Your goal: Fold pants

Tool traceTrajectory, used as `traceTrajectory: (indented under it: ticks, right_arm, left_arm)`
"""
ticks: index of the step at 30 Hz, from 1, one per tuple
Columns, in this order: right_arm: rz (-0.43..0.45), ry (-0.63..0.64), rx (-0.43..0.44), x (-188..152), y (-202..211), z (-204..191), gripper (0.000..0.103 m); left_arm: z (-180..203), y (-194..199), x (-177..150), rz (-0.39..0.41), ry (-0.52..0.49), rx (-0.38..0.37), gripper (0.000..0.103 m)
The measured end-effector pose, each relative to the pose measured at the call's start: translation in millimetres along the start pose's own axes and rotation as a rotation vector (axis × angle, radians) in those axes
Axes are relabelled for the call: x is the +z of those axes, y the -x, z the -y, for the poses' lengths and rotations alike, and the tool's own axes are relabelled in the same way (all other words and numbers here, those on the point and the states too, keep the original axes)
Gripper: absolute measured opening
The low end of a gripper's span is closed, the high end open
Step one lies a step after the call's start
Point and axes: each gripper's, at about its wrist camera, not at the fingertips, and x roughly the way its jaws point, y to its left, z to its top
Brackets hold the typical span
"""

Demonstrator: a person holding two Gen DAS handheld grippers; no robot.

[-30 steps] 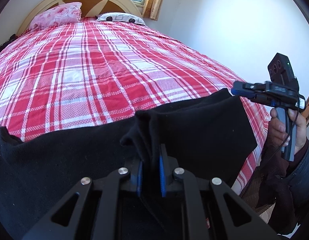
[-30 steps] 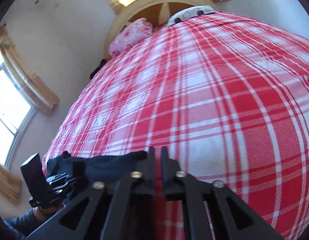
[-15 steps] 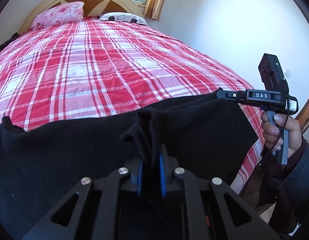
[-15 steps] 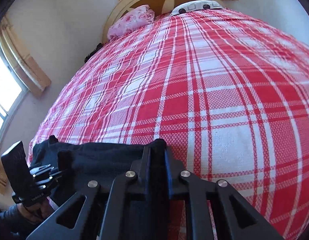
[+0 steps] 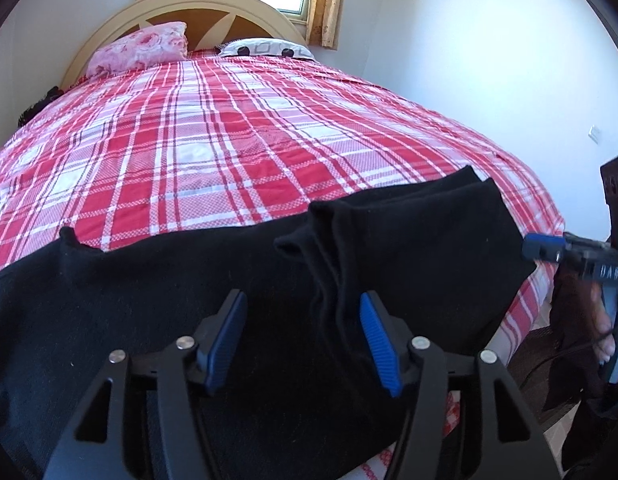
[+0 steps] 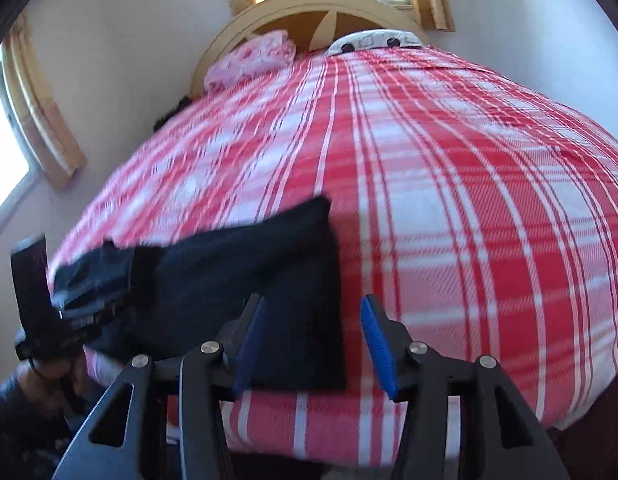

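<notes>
The black pants (image 5: 237, 280) lie across the near edge of the bed (image 5: 229, 148), filling the lower half of the left wrist view. A bunched, upright ridge of cloth stands in the centre of that frame, and a flat panel runs out to the right of it. In the right wrist view the same garment (image 6: 245, 280) sits at lower left, its squared end reaching toward the frame's centre.

The left tongs (image 5: 301, 344) stand wide apart and hold nothing; the ridge rises just inside the right-hand pad without being pinched. The right tongs (image 6: 313, 344) are wide too and empty, with the edge of the cloth near the left pad; this view is blurred.

With neither tool gripping, the raised ridge is likely to slump or hold as a crease, which would leave the fold lumpy. The near part of the cloth seems to lie at the mattress edge, so its weight could drag the layers off the bed. A regrasp through the ridge may catch too many layers and pull the stack askew.

There are no containers in view. Two pillows (image 5: 141, 48) rest at the headboard, in the upper part of the frame.
</notes>
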Motion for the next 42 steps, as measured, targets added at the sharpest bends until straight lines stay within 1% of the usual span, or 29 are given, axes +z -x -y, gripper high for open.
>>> traceTrajectory:
  ticks: [3, 4, 5, 8, 10, 12, 13, 15, 16, 18, 20, 22, 23, 25, 26, 30, 32, 35, 36, 38, 39, 42]
  right_arm:
    - [-0.078, 0.044, -0.053, -24.8, -20.0, -9.9, 0.052]
    - [-0.051, 0.058, -0.063, -28.9, -21.1, -11.4, 0.052]
    - [-0.043, 0.072, -0.075, -30.2, -21.4, -13.0, 0.052]
    - [-0.066, 0.057, -0.087, -23.9, -19.4, -12.6, 0.053]
    - [-0.025, 0.057, -0.128, -20.2, -11.5, -14.9, 0.053]
    - [0.033, 0.074, -0.142, -15.5, -0.9, -24.9, 0.053]
    - [0.07, 0.076, -0.135, -12.5, 3.7, -31.6, 0.053]
    - [0.105, 0.086, -0.09, -6.4, 5.1, -46.7, 0.053]
    - [0.108, 0.096, -0.064, -5.4, 4.2, -54.3, 0.053]
    - [0.082, 0.137, -0.002, -5.0, -8.2, -77.1, 0.053]
    - [0.071, 0.18, 0.028, -8.6, -21.6, -96.0, 0.053]
    - [0.028, 0.226, 0.024, -18.3, -37.5, -111.2, 0.053]
    - [-0.022, 0.257, -0.001, -25.6, -50.7, -118.3, 0.053]
    - [0.014, 0.331, -0.06, -33.4, -52.8, -128.9, 0.055]
    - [0.006, 0.336, -0.066, -34.0, -52.7, -130.9, 0.055]
    - [-0.027, 0.282, -0.039, -26.8, -46.8, -128.9, 0.055]
    - [-0.003, 0.282, -0.031, -19.2, -43.1, -132.9, 0.055]
    - [0.024, 0.311, -0.018, -6.5, -45.4, -152.3, 0.055]
    - [0.033, 0.314, -0.008, -2.6, -48.0, -156.3, 0.055]
    - [0.051, 0.326, 0.01, 3.3, -55.7, -169.3, 0.055]
    - [0.053, 0.33, 0.013, 5.8, -60.3, -175.3, 0.055]
    - [0.038, 0.342, 0.048, 11.2, -79.5, -192.6, 0.055]
  left_arm:
    - [4.5, 0.0, -3.0, 0.002, -0.036, 0.024, 0.065]
    - [4.8, 0.6, -3.3, 0.001, -0.037, 0.025, 0.065]
    - [3.8, 2.4, -3.6, 0.002, -0.032, 0.021, 0.065]
    - [-1.3, 5.7, -4.2, 0.0, -0.005, 0.009, 0.065]
    - [-3.9, 6.5, -4.7, 0.002, 0.01, 0.008, 0.065]
    - [-3.6, 6.3, -5.0, -0.003, 0.007, 0.014, 0.066]
    - [-2.8, 6.6, -4.9, -0.004, 0.004, 0.021, 0.066]
    - [-2.9, 7.2, -4.9, -0.008, 0.007, 0.029, 0.067]
    - [-3.7, 7.8, -4.9, -0.009, 0.011, 0.03, 0.068]
    - [-6.5, 9.8, -4.9, -0.009, 0.018, 0.031, 0.068]
    - [-10.7, 12.0, -5.4, -0.009, 0.027, 0.04, 0.073]
    - [-16.4, 14.5, -6.6, -0.006, 0.044, 0.049, 0.078]
    - [-18.2, 15.3, -7.0, -0.004, 0.048, 0.049, 0.079]
    - [-23.0, 17.4, -8.6, -0.003, 0.056, 0.047, 0.079]
    - [-25.0, 18.4, -9.4, -0.001, 0.06, 0.047, 0.079]
    - [-32.7, 22.8, -11.6, 0.001, 0.067, 0.056, 0.079]
    - [-38.8, 27.2, -12.1, 0.002, 0.065, 0.075, 0.079]
    - [-54.6, 38.2, -12.5, 0.019, 0.079, 0.111, 0.079]
    - [-61.7, 42.4, -13.1, 0.024, 0.09, 0.123, 0.08]
    - [-75.5, 50.2, -15.5, 0.038, 0.112, 0.152, 0.089]
    - [-84.0, 54.5, -17.4, 0.047, 0.128, 0.17, 0.09]
    - [-100.8, 59.0, -22.1, 0.049, 0.167, 0.185, 0.091]
